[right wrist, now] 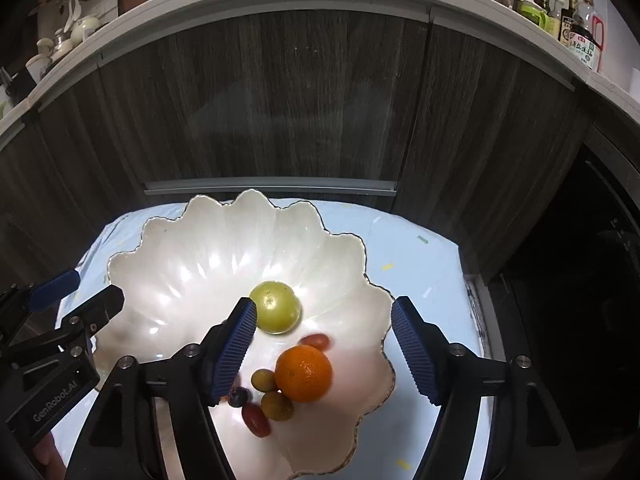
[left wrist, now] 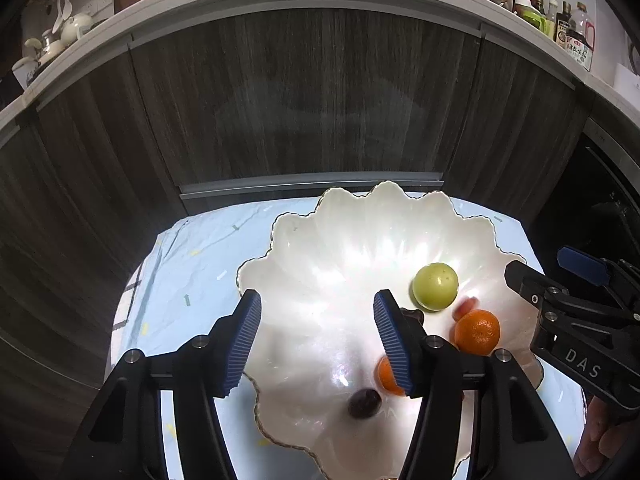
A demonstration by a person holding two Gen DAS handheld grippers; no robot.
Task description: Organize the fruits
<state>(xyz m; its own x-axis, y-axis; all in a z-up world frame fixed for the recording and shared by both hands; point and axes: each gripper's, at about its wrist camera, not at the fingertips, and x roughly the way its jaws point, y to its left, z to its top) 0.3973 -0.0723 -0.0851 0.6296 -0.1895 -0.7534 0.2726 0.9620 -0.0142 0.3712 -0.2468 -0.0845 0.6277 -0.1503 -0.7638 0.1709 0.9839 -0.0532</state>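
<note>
A: How are the tongs seen to stand?

B: The left gripper (left wrist: 316,344) is held released over the shell-shaped dish (left wrist: 304,240), with nothing between its blue pads. The right gripper (right wrist: 324,350) is likewise parted above the dish; the orange (right wrist: 303,373) lies below the gap, but no pad is pressed on it.

A: Which step is judged to be in hand?

B: A release into the dish, it would seem. Nothing is carried, so another fruit would have to be sought outside the dish, where none is shown on the pale cloth (right wrist: 420,264).

A: What is counted inside the dish?

B: From the right wrist view: one orange near the dish's middle, one green round fruit (right wrist: 276,307) beyond it, two small olive-green fruits (right wrist: 264,380) beside the orange, two small red ones (right wrist: 256,420), and one dark berry (right wrist: 238,396). A second orange piece (left wrist: 386,376), half hidden by a pad, is glimpsed from the left wrist view.
</note>
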